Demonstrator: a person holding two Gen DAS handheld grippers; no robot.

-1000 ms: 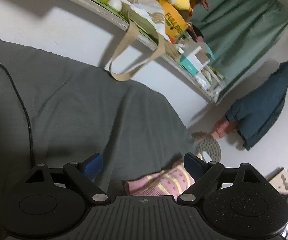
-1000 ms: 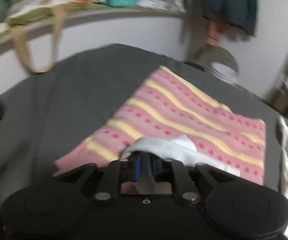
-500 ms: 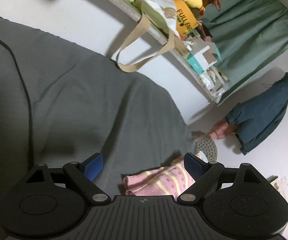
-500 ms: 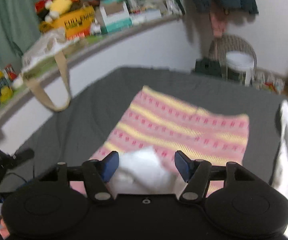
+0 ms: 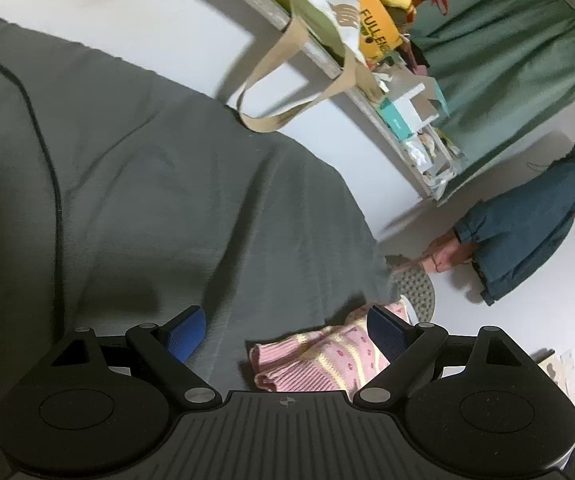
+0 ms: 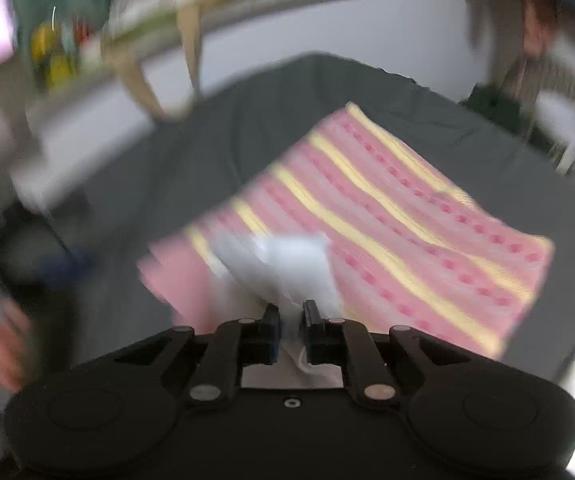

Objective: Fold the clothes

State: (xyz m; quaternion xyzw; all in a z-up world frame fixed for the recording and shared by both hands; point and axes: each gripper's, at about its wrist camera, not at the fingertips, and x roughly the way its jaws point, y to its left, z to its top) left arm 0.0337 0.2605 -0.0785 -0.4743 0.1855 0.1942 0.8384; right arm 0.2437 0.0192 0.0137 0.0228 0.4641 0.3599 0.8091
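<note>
The right gripper (image 6: 289,322) pinches white cloth (image 6: 287,264) over the striped pink garment (image 6: 387,220). The left gripper (image 5: 287,332) gapes open above bare grey sheet (image 5: 167,200), near the garment's hem.

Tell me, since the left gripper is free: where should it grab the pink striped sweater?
Probably the ribbed corner of the pink striped sweater lying just ahead of the open left gripper. Come straight forward and down; that edge is rolled up off the grey sheet, giving the fingers something to pinch.

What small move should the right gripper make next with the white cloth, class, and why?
Probably lift the white cloth clear of the folded pink striped garment: the right gripper is shut on it, while the left gripper is open and holds nothing.
</note>
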